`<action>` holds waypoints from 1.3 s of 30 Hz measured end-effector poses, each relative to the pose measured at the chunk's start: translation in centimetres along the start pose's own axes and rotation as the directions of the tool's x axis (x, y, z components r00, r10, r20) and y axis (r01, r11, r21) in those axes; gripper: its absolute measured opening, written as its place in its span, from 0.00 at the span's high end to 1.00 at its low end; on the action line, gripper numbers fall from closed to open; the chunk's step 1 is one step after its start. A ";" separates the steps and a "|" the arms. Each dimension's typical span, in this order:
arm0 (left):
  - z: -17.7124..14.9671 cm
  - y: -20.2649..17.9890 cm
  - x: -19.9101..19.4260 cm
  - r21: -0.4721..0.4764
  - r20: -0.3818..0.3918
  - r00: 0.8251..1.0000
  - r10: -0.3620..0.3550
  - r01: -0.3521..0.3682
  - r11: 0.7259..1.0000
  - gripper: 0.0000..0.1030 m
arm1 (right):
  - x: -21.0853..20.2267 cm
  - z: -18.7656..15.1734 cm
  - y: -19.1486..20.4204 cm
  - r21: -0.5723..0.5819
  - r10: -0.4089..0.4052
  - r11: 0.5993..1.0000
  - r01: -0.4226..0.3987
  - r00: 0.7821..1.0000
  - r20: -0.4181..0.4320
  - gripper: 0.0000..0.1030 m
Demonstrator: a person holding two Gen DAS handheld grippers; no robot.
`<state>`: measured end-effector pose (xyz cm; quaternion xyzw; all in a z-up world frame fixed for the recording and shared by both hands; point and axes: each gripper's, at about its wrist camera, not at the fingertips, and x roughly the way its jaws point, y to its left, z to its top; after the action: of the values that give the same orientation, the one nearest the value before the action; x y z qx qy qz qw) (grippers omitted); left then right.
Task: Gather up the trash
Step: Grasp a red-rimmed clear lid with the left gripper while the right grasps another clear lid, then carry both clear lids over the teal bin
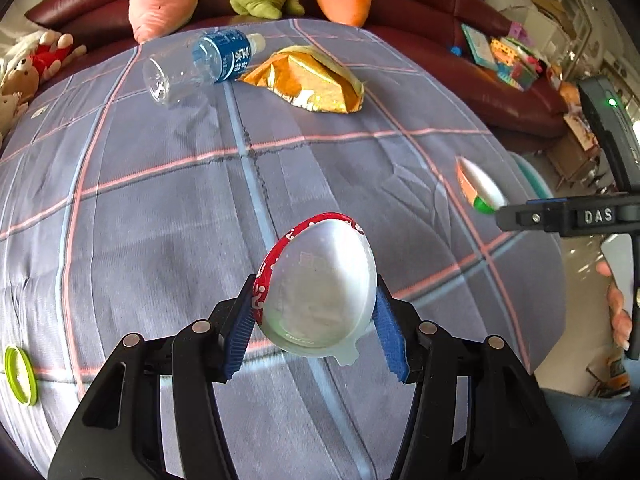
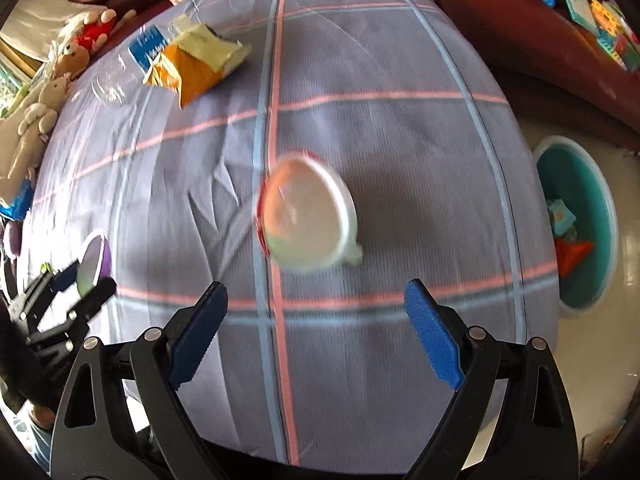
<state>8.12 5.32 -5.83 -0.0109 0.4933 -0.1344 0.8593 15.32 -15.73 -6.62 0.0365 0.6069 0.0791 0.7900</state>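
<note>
Blue pads point(image 1: 240, 330) of the left gripper point(image 1: 316, 320) pinch a red-rimmed cup point(image 1: 320, 288) by its 2 sides, its mouth facing the lens, lifted above the checked tablecloth point(image 1: 160, 208). Beyond the cup lie a crumpled orange snack bag point(image 1: 308, 78) and, just left of it, a clear bottle point(image 1: 200, 66) on its side; a green ring point(image 1: 20, 376) sits far left. Right gripper point(image 2: 316, 332) hangs spread wide, holding nothing, with a second, blurred cup point(image 2: 308, 212) ahead between its fingers. Right of that cup, past the cloth's edge, stands a teal bin point(image 2: 600, 216).
</note>
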 end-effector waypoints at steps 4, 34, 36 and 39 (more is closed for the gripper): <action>0.8 0.5 0.4 -0.012 0.009 1.000 -0.008 0.008 1.000 0.46 | 0.8 1.6 -0.2 -0.008 0.004 1.000 -0.004 1.000 0.009 0.17; 4.4 -3.0 1.4 0.031 -0.021 1.000 0.021 -0.020 0.999 0.45 | -1.5 1.4 -2.6 0.061 0.018 0.998 -0.025 0.993 0.118 0.51; 4.8 -3.8 1.3 0.041 -0.017 1.000 0.021 -0.020 0.999 0.45 | -2.1 0.8 -3.5 0.085 0.031 0.995 -0.043 0.990 0.136 0.51; 5.4 -5.8 1.5 0.070 -0.019 1.000 0.014 -0.013 0.997 0.45 | -2.3 0.4 -4.8 0.111 0.049 0.992 -0.066 0.988 0.145 0.51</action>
<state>12.14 -1.28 -3.43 0.0238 0.4965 -0.1461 0.8553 15.48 -20.88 -5.03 0.1052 0.5512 0.0640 0.8252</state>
